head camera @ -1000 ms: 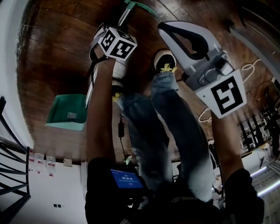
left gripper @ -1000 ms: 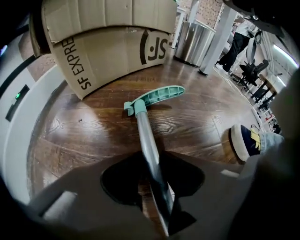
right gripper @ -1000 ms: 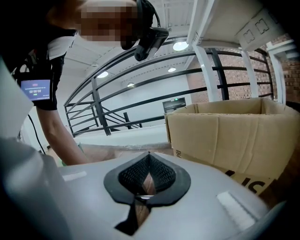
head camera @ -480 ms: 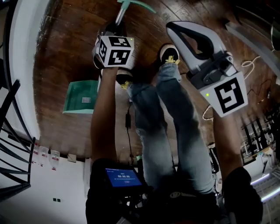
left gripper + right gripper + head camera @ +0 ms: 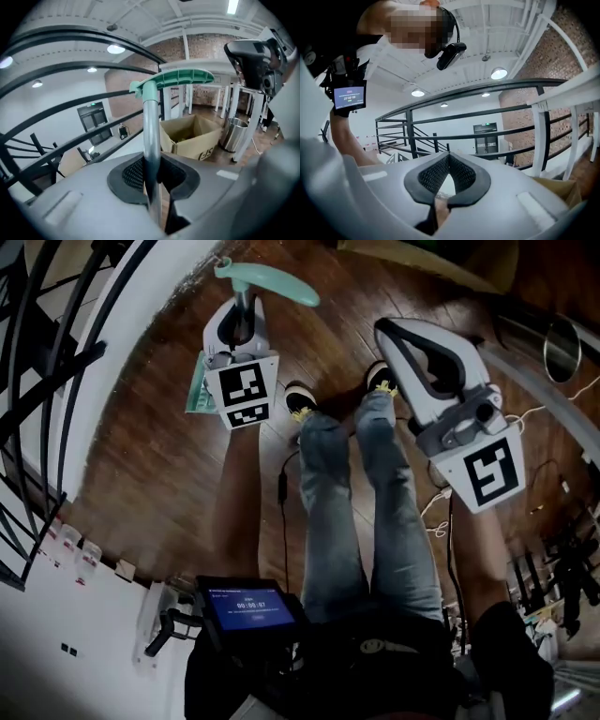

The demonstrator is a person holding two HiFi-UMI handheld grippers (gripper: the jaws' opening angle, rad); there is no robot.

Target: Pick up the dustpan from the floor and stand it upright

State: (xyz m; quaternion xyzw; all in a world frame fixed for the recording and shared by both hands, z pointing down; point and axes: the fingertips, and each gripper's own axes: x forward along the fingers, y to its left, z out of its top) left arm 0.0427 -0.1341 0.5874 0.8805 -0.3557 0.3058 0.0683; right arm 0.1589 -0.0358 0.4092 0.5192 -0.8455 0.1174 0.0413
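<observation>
The dustpan has a green pan (image 5: 196, 388), a metal pole (image 5: 151, 126) and a green crossbar handle (image 5: 267, 282). My left gripper (image 5: 239, 322) holds the pole just below the handle, its jaws closing with the pole (image 5: 246, 307) pressed between the pads. In the left gripper view the pole runs upright between the jaws of the left gripper (image 5: 152, 165) to the handle (image 5: 176, 79). The pan shows only as a green edge behind the marker cube. My right gripper (image 5: 392, 331) hangs at the right, shut and empty; in its own view the right gripper (image 5: 448, 157) has its tips together.
The person's legs (image 5: 361, 484) and shoes stand between the grippers on a dark wooden floor (image 5: 159, 484). A black railing (image 5: 56, 381) curves along the left. A cardboard box (image 5: 192, 136) and a metal bin (image 5: 233, 134) stand ahead. Cables (image 5: 441, 512) lie at the right.
Both grippers have risen. The left one has brought the pole up with it; the pan, earlier flat on the floor at the left, now sits under that gripper.
</observation>
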